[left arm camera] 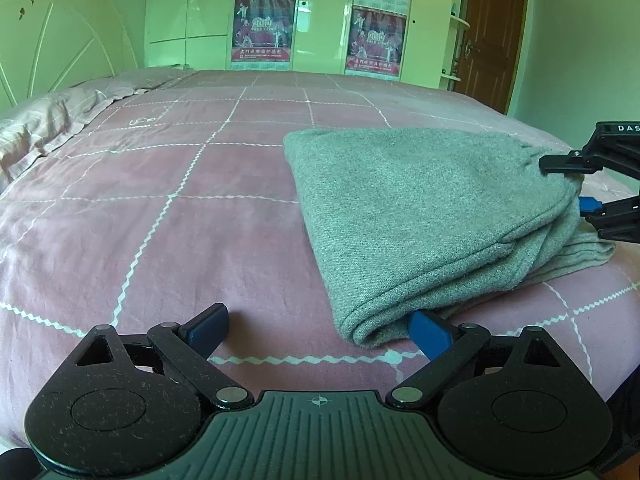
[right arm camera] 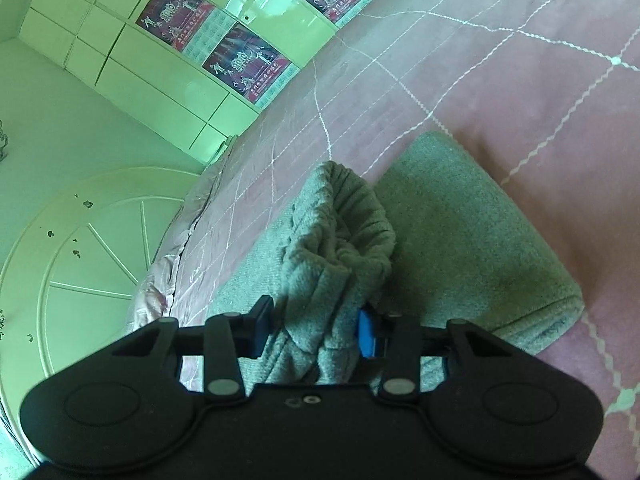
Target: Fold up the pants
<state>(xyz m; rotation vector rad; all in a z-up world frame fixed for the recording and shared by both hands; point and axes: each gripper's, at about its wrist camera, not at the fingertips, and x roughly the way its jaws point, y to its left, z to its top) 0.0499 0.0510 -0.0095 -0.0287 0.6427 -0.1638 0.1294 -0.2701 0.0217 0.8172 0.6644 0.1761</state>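
Observation:
Grey knit pants (left arm camera: 420,208) lie folded in a thick stack on the pink checked bed (left arm camera: 180,220). My left gripper (left arm camera: 320,328) is open, low on the bed at the stack's near corner; its right blue pad (left arm camera: 430,330) touches the fold's edge. My right gripper (left arm camera: 568,188) sits at the stack's far right end, its jaws around a bunch of the fabric. In the right wrist view the right gripper (right arm camera: 314,330) has a bunched fold of the pants (right arm camera: 344,248) between its pads; the rest of the stack (right arm camera: 472,240) lies flat beyond.
A pillow (left arm camera: 52,120) lies at the bed's left end under a white headboard (left arm camera: 60,48). Pale wardrobes with posters (left arm camera: 260,28) stand behind the bed, a brown door (left arm camera: 492,36) at the right. The bed's edge runs near the right gripper.

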